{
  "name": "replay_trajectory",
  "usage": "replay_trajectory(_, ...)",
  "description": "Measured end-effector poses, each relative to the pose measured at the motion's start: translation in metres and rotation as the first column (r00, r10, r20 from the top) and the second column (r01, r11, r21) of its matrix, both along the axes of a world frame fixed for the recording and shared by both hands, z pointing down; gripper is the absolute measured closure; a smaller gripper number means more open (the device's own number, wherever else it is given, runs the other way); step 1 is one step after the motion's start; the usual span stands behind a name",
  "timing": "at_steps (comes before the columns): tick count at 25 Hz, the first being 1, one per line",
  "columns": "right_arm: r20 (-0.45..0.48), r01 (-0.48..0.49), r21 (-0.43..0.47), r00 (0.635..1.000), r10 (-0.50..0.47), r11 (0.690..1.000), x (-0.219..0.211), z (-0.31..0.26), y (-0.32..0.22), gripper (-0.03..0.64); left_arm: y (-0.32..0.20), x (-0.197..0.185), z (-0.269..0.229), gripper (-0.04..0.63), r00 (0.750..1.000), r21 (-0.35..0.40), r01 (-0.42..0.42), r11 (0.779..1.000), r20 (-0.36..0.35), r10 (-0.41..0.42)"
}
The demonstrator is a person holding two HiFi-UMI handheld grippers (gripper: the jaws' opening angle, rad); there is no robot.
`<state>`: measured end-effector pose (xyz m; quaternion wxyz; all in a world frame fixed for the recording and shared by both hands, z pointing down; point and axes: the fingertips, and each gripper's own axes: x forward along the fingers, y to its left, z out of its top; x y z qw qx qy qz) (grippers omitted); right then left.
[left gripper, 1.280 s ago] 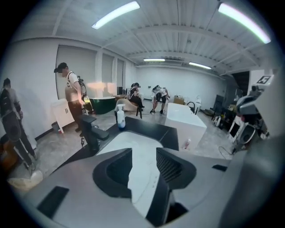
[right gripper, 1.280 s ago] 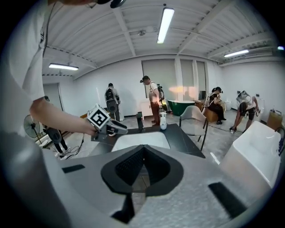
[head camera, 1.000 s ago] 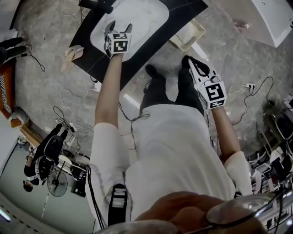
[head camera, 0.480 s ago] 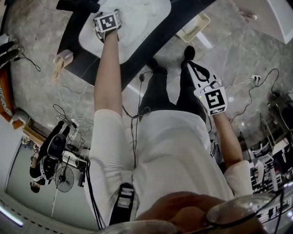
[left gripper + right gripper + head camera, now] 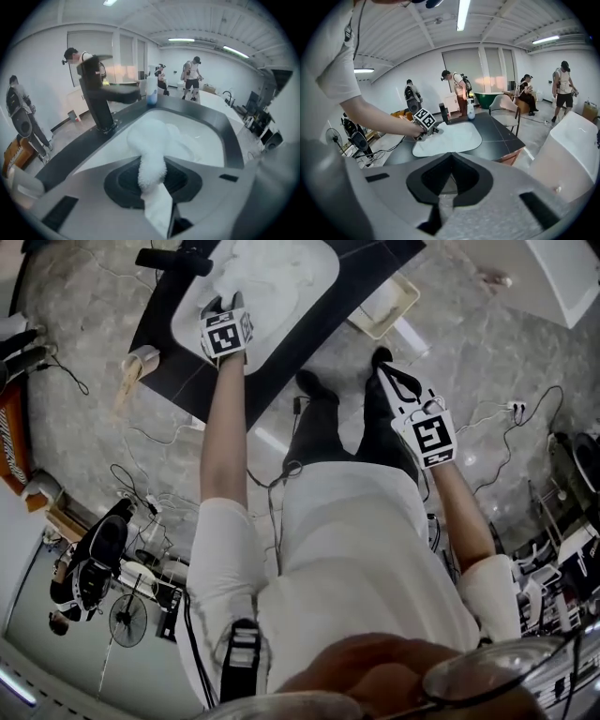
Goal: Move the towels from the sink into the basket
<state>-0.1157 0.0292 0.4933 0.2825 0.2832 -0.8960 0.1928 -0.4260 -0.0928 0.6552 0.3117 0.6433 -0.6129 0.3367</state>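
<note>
- The left gripper [image 5: 153, 165] was closing its jaws on a white towel [image 5: 149, 136], pinched between them over the sink [image 5: 314, 273] at upper centre.
- The right gripper [image 5: 451, 161] hung pressed together, empty.
- A firm, deep bite seemed wise before lifting toward the basket [image 5: 405, 289].

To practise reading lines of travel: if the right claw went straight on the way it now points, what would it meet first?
The right claw, shut and empty, points at the dark counter; its near edge by the white sink looks first, though depth is unclear.
</note>
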Motion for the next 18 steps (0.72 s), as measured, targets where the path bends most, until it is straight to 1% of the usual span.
replay_trajectory(4,0.005,0.015,0.041,1.0,-0.016,0.999,0.009,-0.026,0.001,0.62,0.024,0.016,-0.057,0.511,0.999,0.097,0.022,0.995,-0.032,-0.019)
replay_trajectory(8,0.0,0.035,0.062,0.999,-0.035,0.997,0.021,-0.046,0.01,0.62,0.049,0.023,-0.122,0.511,0.995,0.195,0.075,0.978,-0.079,-0.061)
replay_trajectory(12,-0.003,0.06,0.096,0.998,-0.06,0.994,0.032,-0.068,0.014,0.62,0.065,0.021,-0.197,0.532,0.987,0.315,0.137,0.939,-0.129,-0.101)
replay_trajectory(16,0.002,0.066,0.121,0.998,-0.066,0.99,0.041,-0.091,0.018,0.62,0.082,0.029,-0.262,0.534,0.985,0.383,0.14,0.913,-0.144,-0.09)
replay_trajectory(18,0.012,0.069,0.149,0.997,-0.072,0.986,0.042,-0.102,0.011,0.62,0.085,0.034,-0.29,0.534,0.983,0.427,0.151,0.892,-0.162,-0.089)
